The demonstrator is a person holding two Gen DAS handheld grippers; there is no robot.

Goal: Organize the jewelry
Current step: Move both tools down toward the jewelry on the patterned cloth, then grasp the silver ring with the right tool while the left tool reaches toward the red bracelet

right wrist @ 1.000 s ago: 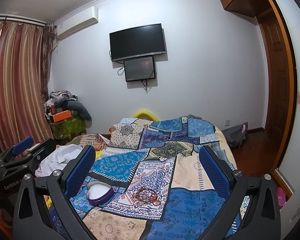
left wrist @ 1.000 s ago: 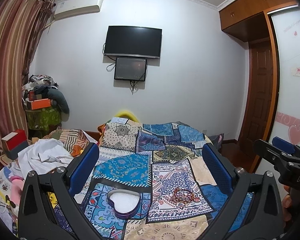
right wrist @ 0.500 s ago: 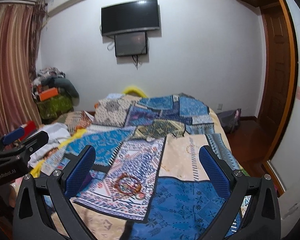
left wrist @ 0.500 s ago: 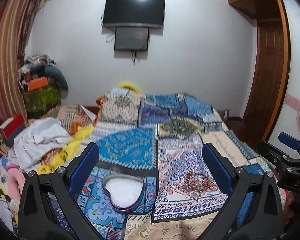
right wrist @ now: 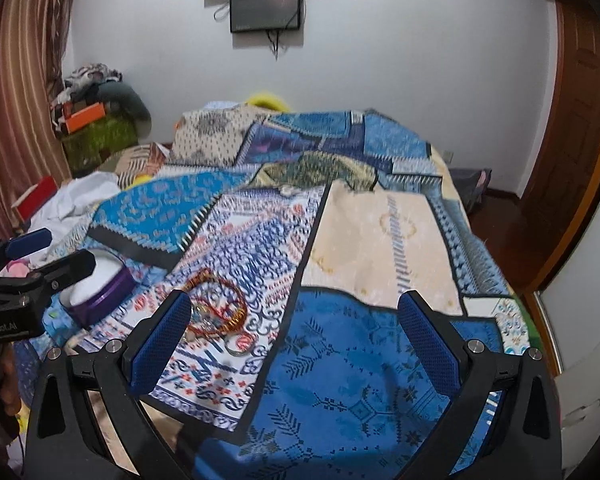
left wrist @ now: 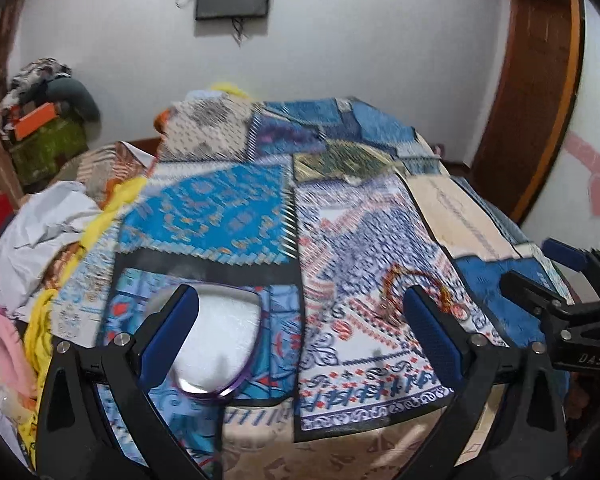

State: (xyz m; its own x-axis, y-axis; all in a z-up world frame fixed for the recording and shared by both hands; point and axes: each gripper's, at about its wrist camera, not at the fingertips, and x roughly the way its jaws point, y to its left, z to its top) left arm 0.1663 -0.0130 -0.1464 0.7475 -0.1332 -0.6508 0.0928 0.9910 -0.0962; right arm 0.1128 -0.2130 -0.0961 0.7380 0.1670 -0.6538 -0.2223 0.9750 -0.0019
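Observation:
A purple heart-shaped box (left wrist: 220,344) with a white lining lies open on the patterned bedspread (left wrist: 364,240), partly behind my left finger. A tangle of red and gold bracelets (left wrist: 400,288) lies to its right. My left gripper (left wrist: 300,332) is open and empty, hovering above the bed between box and bracelets. In the right wrist view the bracelets (right wrist: 216,308) lie just past my left fingertip and the box (right wrist: 104,288) is further left. My right gripper (right wrist: 294,334) is open and empty above the bed.
A pile of white and yellow clothes (left wrist: 44,232) lies at the bed's left side. A wooden door (right wrist: 572,128) stands at right. Stacked boxes and bags (right wrist: 92,120) sit in the far left corner. The bed's near edge is close below both grippers.
Both grippers have tilted down and moved closer to the bed. The box and bracelets now appear larger and nearer the fingertips. Both jaws stay open.

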